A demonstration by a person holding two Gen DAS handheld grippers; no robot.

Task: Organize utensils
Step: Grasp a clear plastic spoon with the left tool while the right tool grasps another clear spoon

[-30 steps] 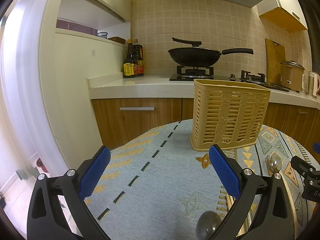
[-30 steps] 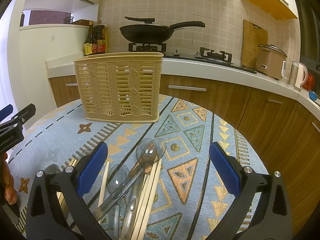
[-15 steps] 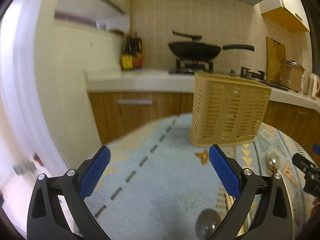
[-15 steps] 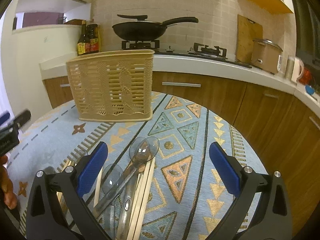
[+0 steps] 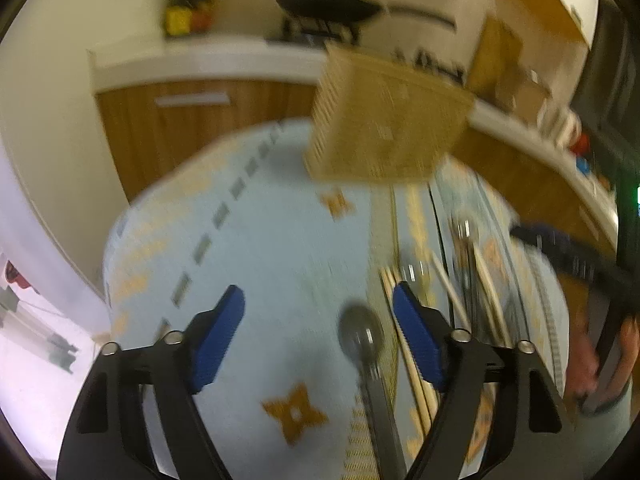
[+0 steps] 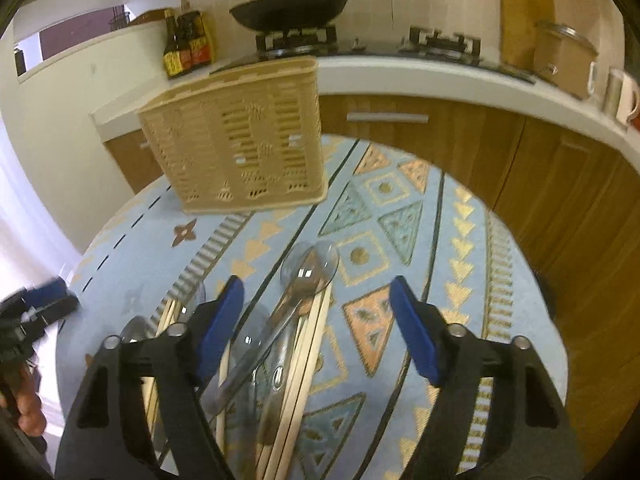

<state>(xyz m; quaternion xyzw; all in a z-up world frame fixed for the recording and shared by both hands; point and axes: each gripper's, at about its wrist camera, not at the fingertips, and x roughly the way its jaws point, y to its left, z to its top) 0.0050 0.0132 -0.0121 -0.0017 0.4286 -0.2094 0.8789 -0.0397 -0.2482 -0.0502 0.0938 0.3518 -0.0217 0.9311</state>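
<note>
A tan slotted utensil basket [image 6: 236,140] stands upright at the far side of the round table; it also shows blurred in the left wrist view [image 5: 384,124]. Several metal spoons [image 6: 308,272] and pairs of wooden chopsticks [image 6: 304,356] lie in a loose pile on the patterned cloth. My right gripper [image 6: 316,320] is open and empty, tilted down over that pile. My left gripper [image 5: 320,336] is open and empty, tilted down over a single dark spoon [image 5: 360,336] beside more chopsticks [image 5: 408,360].
A patterned blue tablecloth [image 6: 400,208] covers the table. Behind it runs a white kitchen counter [image 6: 440,76] with wooden cabinets, a black wok [image 6: 292,12] on the stove, sauce bottles [image 6: 186,46] and a rice cooker [image 6: 564,56]. The other gripper shows at each view's edge.
Both grippers have tipped downward and moved closer to the table. The left one swung fast, blurring its view, and now has the lone spoon between its fingers' line. Both stayed open.
</note>
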